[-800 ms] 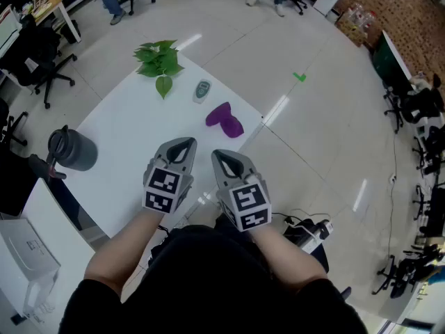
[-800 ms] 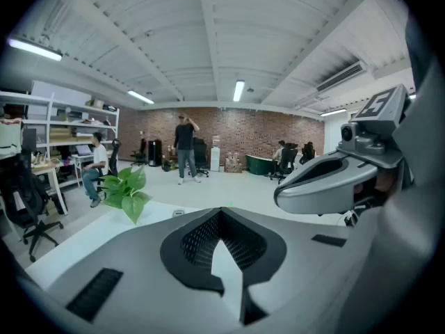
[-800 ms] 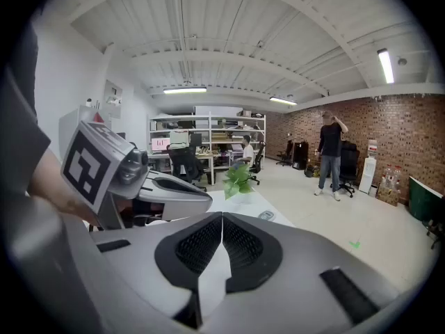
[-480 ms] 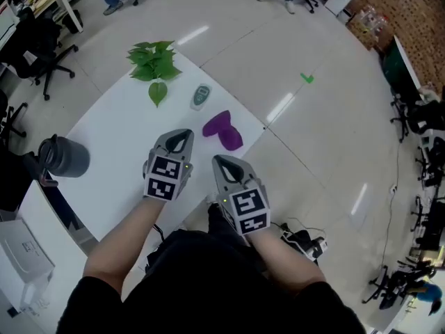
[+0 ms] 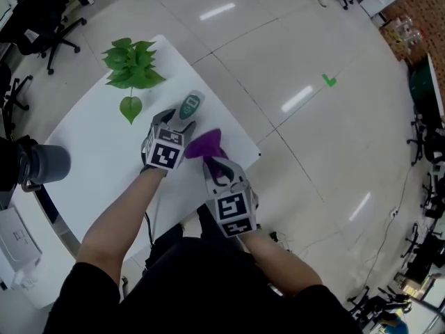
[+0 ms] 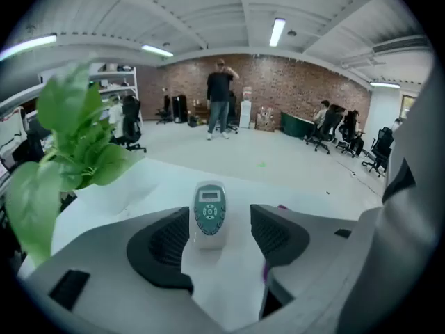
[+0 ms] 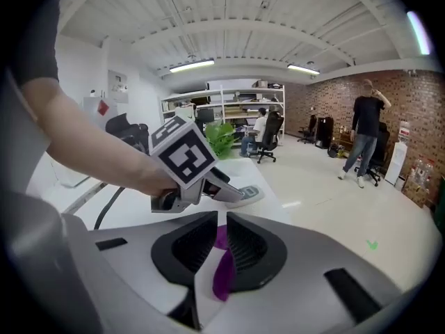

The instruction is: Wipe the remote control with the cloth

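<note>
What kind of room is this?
Probably a big open office or workshop. There are rolling office chairs, a long brick wall and storage shelves at the back.

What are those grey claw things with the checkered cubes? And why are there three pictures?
Those are grippers: pinching tools that a person holds, one in each hand. No robot here!

The head view comes from a camera on the person's head, looking down at the arms. The other two pictures come from little cameras riding on each gripper, looking along its two jaws.

On the white table are a remote, a purple cloth, a green plant and a dark jug.

The right gripper is pinching the cloth. The left gripper is open, with the remote between its jaws but not squeezed.
</note>
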{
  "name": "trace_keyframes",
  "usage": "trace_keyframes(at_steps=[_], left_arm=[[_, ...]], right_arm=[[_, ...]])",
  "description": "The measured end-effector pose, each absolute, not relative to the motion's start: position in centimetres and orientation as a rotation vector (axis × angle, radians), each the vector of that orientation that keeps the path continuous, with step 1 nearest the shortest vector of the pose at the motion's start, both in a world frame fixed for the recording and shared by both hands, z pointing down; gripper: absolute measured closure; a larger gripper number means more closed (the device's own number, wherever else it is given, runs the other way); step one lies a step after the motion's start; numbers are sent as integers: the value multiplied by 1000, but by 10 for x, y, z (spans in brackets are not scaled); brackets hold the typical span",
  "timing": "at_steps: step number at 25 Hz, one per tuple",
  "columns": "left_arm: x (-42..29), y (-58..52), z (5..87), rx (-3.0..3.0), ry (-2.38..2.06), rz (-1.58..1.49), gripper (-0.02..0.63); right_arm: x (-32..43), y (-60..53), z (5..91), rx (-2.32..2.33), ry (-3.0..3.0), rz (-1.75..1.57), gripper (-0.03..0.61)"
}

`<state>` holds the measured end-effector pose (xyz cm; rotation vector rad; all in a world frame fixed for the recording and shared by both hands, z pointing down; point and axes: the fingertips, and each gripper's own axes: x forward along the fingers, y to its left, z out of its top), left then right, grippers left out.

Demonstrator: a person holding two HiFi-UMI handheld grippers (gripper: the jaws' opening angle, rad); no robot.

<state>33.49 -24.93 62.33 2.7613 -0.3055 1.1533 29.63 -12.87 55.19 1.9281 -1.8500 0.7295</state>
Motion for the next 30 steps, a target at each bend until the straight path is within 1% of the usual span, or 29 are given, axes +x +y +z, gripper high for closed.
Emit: trace_keyframes(at_steps=[3,4,7,10,11,13,15,16,22,28,30], left_arm=[[351,-259,659,2716,-314,1256,308],[354,-261,668,2703,-315,1278,308],[359,-267,683,2672,-309,1319,308],[368,-271,685,2659,-304,1302,302],[371,-272,685,2655,-301,1293,302],[373,-273,684,2642,-296,1281,305],[375,-271,680,2632,-289,1278,336],[376,-270,680,2633,-289,1280,337],[372,-261,669,2672,-304,1263,337],[354,-247,629,2762,-291,1201,337],[343,-242,618,2780,-291,1179,339]], right_arm=[[308,-133,572,1898,-1847,768,453],[311,-134,579,1887,-1843,781,421],[315,-136,597,1853,-1831,830,354],[318,-137,613,1825,-1821,854,341],[318,-138,619,1815,-1822,863,325],[316,-138,632,1794,-1820,884,325],[315,-138,642,1766,-1809,898,321],[315,-138,647,1750,-1801,903,290],[317,-136,675,1685,-1730,915,290],[318,-142,690,1654,-1708,921,289],[319,-143,687,1667,-1701,908,389]])
